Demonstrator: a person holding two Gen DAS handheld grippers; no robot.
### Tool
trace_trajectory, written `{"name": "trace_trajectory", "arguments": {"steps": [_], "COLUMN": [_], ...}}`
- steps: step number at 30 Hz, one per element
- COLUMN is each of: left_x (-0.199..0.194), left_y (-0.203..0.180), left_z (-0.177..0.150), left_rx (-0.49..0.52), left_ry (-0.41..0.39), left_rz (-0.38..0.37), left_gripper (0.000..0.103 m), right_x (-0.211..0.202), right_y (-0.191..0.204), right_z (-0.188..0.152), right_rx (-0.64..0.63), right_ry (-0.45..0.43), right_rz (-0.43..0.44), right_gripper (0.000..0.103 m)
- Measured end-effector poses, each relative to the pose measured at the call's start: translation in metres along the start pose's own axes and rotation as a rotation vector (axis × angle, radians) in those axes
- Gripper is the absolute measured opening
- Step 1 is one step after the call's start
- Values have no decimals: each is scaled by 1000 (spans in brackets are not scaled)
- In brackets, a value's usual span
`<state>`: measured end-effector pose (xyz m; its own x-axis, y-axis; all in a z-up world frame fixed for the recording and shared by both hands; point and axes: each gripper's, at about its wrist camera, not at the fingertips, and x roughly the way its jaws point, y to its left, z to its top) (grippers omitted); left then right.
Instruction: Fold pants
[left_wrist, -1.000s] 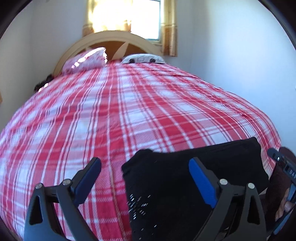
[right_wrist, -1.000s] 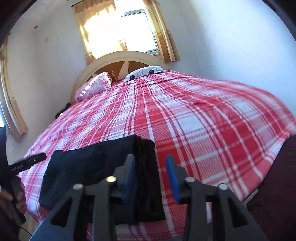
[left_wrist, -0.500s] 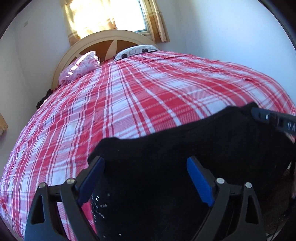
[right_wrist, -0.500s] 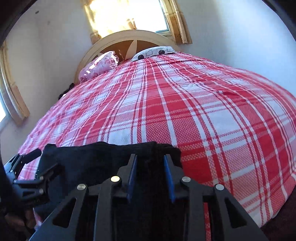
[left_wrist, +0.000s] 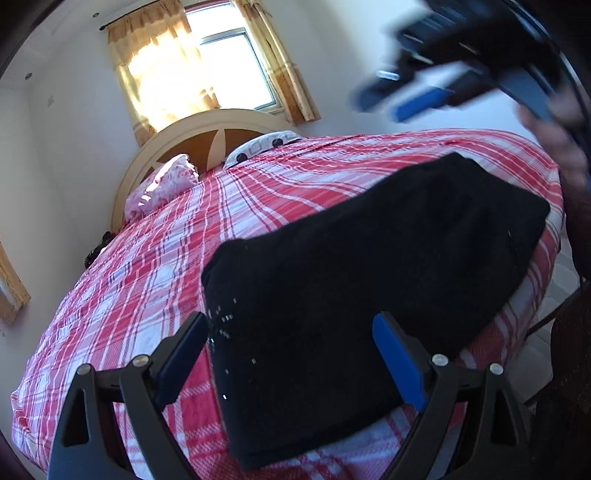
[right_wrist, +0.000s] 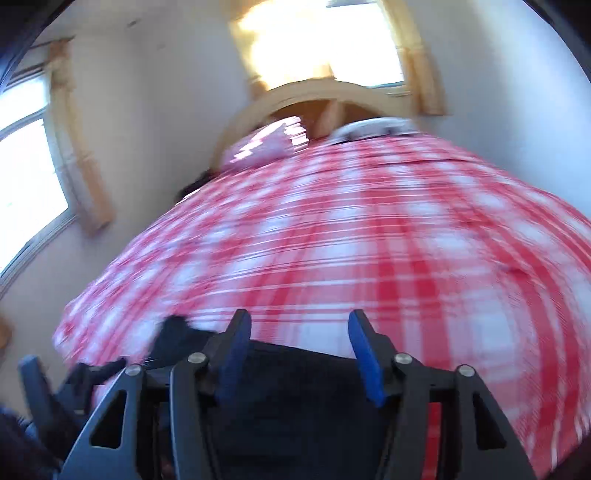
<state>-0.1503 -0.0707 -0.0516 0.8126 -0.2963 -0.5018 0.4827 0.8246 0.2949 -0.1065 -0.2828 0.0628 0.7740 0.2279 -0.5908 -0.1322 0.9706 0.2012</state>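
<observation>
The black pants (left_wrist: 362, 280) lie folded into a thick slab at the near edge of the plaid bedspread (left_wrist: 155, 280), running from 7 o'clock toward 2 o'clock in the left wrist view. The left gripper (left_wrist: 291, 354) hovers over the near end, jaws spread wide, gripping nothing. The right gripper (right_wrist: 299, 350) has just been opening — nothing sits between its pads, the cloth below it. Judging by this, the fold looks done; pull both straight away so no edge gets dragged loose.
</observation>
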Motion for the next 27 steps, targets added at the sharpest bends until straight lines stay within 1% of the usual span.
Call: {"name": "trace_trajectory", "arguments": {"steps": [1,3,4,7,11,13,15,16,19,22,24,26,27], "left_x": [0,1,1,0,3,4,4,5,3,1,0,1,0], "left_y": [0,2,2,1,-1,-6,-12,-13,-18,-21,-21,-17,-18], "left_z": [-1,-3,-5,-9,-14,-13,-12,-12,-13,-13,-13,-14,-14], "left_rx": [-12,-47,-58,-70,-110,-102,-91,-92,-101,-107,-113,-122,-124], "left_ry": [-3,13,22,30,37,32,28,26,18,14,15,15,13], "left_rz": [-7,-41,-56,-90,-129,-125,-119,-118,-118,-120,-121,-116,-109], "left_gripper": [93,93,93,93,94,93,94,94,94,94,94,93,93], "right_x": [14,41,63,111,151,167,178,183,199,205,205,208,212], "right_y": [14,41,64,117,172,191,203,203,202,203,201,192,185], "right_z": [10,25,31,35,30,22,15,11,-3,-12,-11,-5,-2], "right_rx": [-40,-122,-206,-408,-615,-730,-808,-832,-891,-922,-910,-876,-839], "right_ry": [56,163,240,406,562,627,696,738,851,908,907,871,853], "right_rz": [67,165,208,247,281,259,243,229,140,97,67,2,-27], "right_gripper": [57,57,57,57,57,56,34,17,12,10,7,6,5]}}
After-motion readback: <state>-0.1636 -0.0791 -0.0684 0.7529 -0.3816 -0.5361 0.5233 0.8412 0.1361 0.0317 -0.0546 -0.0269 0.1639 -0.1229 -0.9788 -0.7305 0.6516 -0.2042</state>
